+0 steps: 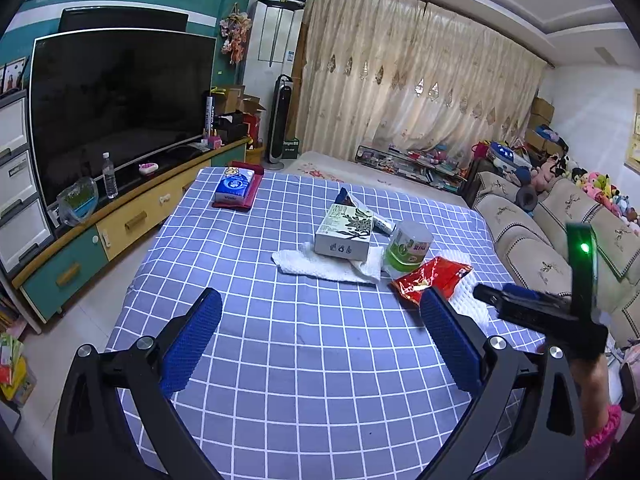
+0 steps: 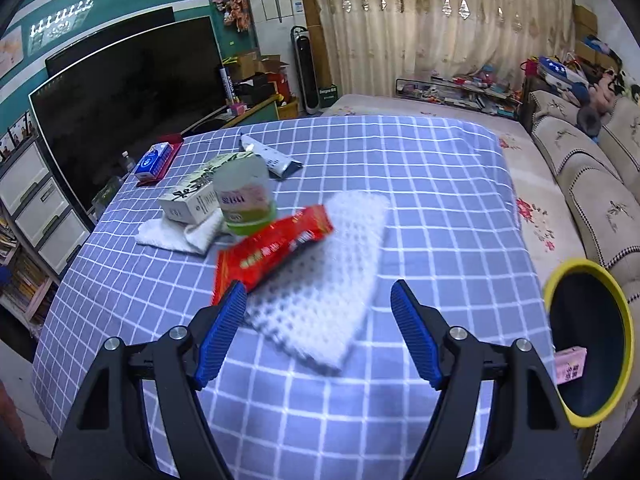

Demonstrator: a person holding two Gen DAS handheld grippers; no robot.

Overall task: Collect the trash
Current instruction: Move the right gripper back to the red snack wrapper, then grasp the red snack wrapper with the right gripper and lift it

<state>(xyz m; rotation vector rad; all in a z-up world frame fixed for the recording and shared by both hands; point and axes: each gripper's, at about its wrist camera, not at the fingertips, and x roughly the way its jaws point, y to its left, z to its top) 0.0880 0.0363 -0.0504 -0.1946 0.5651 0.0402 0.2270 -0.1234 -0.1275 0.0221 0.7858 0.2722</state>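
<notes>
On the blue checked tablecloth (image 2: 420, 184) lie a red snack wrapper (image 2: 276, 244), a white foam mesh sheet (image 2: 332, 280) partly under it, a green-and-white cup (image 2: 244, 200), a printed carton (image 2: 196, 196) resting on a white towel (image 2: 180, 236), and a squeezed tube (image 2: 272, 156). My right gripper (image 2: 318, 292) hovers open just in front of the wrapper and over the foam sheet, gripping nothing. My left gripper (image 1: 320, 298) is open over bare cloth, short of the towel (image 1: 324, 262) and carton (image 1: 346, 232). The red wrapper (image 1: 432, 278) lies just beyond its right fingertip. The right gripper (image 1: 496, 294) shows at the right edge of that view.
A yellow-rimmed dark bin (image 2: 592, 344) stands at the table's right edge with a pink carton (image 2: 570, 364) inside. A blue tissue pack (image 2: 152, 162) sits on a red tray at the far left corner. A sofa (image 2: 592, 184) runs along the right, a TV cabinet (image 1: 132, 216) along the left.
</notes>
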